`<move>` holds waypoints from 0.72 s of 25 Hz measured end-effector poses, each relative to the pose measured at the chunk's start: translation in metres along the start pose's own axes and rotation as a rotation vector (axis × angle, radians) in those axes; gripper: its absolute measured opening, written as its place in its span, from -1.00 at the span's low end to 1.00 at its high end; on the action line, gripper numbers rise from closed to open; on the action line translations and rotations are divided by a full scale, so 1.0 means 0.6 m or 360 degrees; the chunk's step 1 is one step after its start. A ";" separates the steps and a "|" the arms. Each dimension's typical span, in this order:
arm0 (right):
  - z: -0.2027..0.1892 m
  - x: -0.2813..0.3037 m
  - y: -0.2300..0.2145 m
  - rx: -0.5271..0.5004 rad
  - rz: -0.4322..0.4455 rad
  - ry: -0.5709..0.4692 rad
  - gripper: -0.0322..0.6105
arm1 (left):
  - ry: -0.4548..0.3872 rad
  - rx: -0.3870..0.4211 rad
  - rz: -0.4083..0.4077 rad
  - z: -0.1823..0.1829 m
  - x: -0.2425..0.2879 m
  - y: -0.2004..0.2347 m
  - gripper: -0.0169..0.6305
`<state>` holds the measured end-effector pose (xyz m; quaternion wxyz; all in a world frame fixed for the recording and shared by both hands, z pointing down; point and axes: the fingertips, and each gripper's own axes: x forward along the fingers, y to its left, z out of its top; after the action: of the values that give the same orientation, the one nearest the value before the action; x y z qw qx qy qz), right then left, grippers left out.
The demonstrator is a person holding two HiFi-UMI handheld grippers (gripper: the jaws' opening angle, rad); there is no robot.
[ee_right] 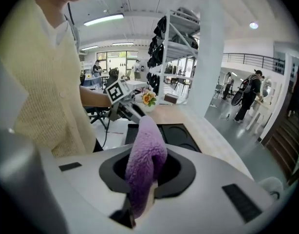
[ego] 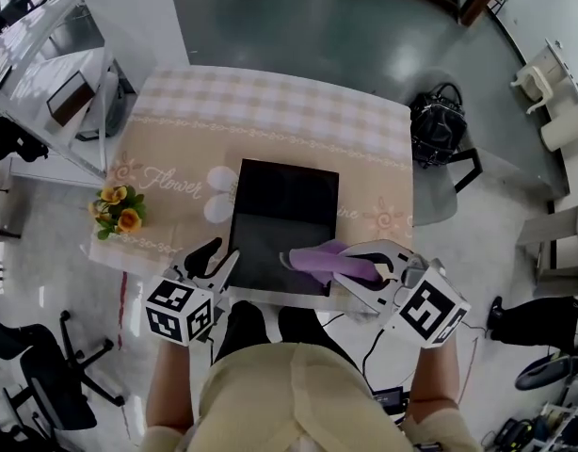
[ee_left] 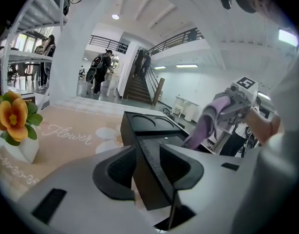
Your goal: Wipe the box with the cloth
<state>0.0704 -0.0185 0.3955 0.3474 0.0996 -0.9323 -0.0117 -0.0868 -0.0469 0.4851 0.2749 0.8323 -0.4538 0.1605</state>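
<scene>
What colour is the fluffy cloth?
Purple. The cloth shows best in the right gripper view.

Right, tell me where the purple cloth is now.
The purple cloth is clamped in the right gripper. In the head view it sits right of centre, over the near right part of the black box.

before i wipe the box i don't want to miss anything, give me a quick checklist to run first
1. Grip: right gripper clamps the cloth: ok.
2. Contact: cloth's free end on the box: cannot tell.
3. Bracing: left gripper pressing the box: not ok, jaws apart around its near corner.
4. Seating: box flat on the table: ok.
5. Clearance: flowers apart from the box: ok.
</scene>
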 end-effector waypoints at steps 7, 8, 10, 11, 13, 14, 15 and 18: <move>0.045 0.009 -0.131 -0.0080 -0.0251 -0.0157 -0.68 | -0.0010 -0.0026 0.0027 0.003 0.012 -0.002 -0.33; 0.053 0.013 -0.145 -0.0089 -0.0269 -0.0184 -0.68 | -0.0012 -0.0028 0.0034 0.005 0.014 -0.001 -0.33; 0.068 0.023 -0.172 -0.0111 -0.0293 -0.0230 -0.68 | -0.0016 -0.0035 0.0046 0.009 0.019 0.001 -0.33; 0.075 0.029 -0.185 -0.0123 -0.0300 -0.0249 -0.68 | -0.0016 -0.0038 0.0051 0.011 0.022 0.003 -0.33; 0.088 0.046 -0.212 -0.0144 -0.0300 -0.0278 -0.68 | -0.0008 -0.0043 0.0061 0.012 0.029 0.006 -0.33; 0.094 0.056 -0.224 -0.0151 -0.0289 -0.0288 -0.68 | -0.0001 -0.0044 0.0064 0.011 0.033 0.006 -0.33; 0.099 0.067 -0.235 -0.0156 -0.0273 -0.0296 -0.68 | 0.0006 -0.0046 0.0065 0.010 0.036 0.006 -0.33; 0.109 0.102 -0.262 -0.0161 -0.0213 -0.0312 -0.68 | 0.0013 -0.0058 0.0072 0.010 0.043 0.006 -0.33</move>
<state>0.0104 -0.1877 0.3710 0.2576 0.1424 -0.9513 -0.0916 -0.0758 -0.0690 0.4947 0.2881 0.8161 -0.4741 0.1619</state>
